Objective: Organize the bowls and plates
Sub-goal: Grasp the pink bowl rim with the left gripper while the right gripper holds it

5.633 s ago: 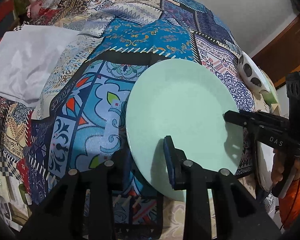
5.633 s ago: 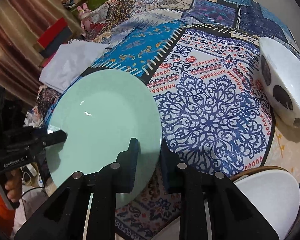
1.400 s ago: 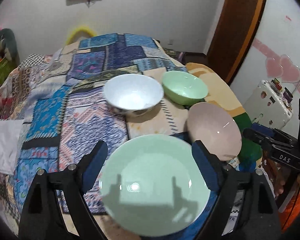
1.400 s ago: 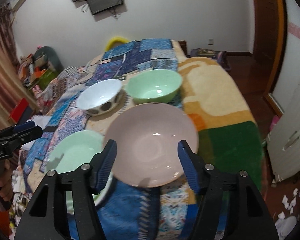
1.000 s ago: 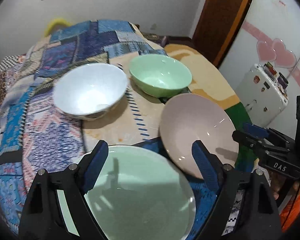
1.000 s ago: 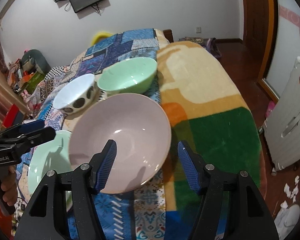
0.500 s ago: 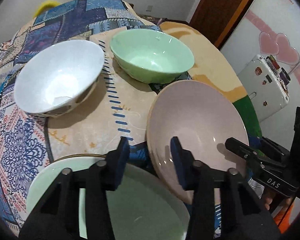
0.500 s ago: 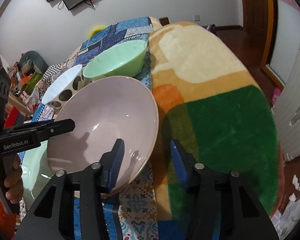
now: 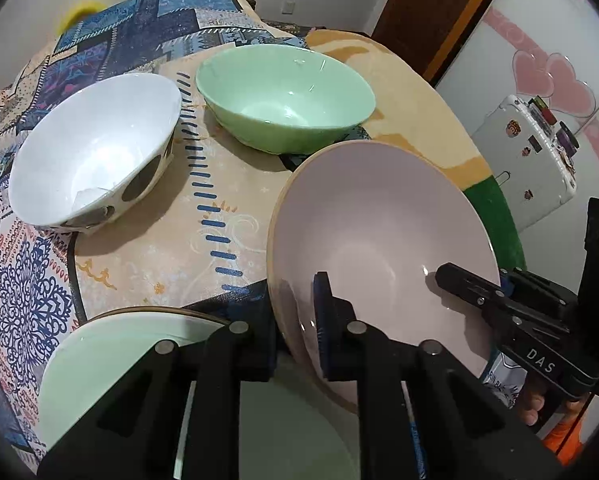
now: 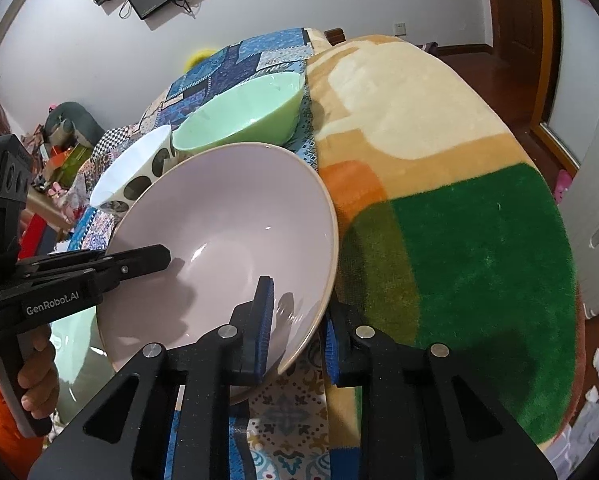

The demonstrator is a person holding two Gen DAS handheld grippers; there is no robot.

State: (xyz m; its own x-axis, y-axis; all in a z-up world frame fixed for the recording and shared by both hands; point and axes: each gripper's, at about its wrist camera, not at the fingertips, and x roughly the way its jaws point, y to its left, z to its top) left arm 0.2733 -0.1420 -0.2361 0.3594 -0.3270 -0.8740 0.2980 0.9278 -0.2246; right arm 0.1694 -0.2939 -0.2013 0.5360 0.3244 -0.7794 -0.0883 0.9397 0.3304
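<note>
left gripper (image 9: 295,320) pinching pink bowl (image 9: 379,232) rim | right gripper (image 10: 295,320) clamped on opposite rim | risk: uneven lift, glazed rim slips onto green plate (image 9: 111,356)

Left tool (image 9: 295,320) angled steeply down, jaws clamped on pink bowl (image 9: 379,232) near rim. Right tool (image 10: 297,322) tilted down, jaws pinching opposite rim. Fingers (image 10: 35,376) wrapped round left tool's handle, orange sleeve below.

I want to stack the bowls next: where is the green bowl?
The green bowl sits on the far side of the bed in both views, right of the white bowl and just beyond the pink plate.
</note>
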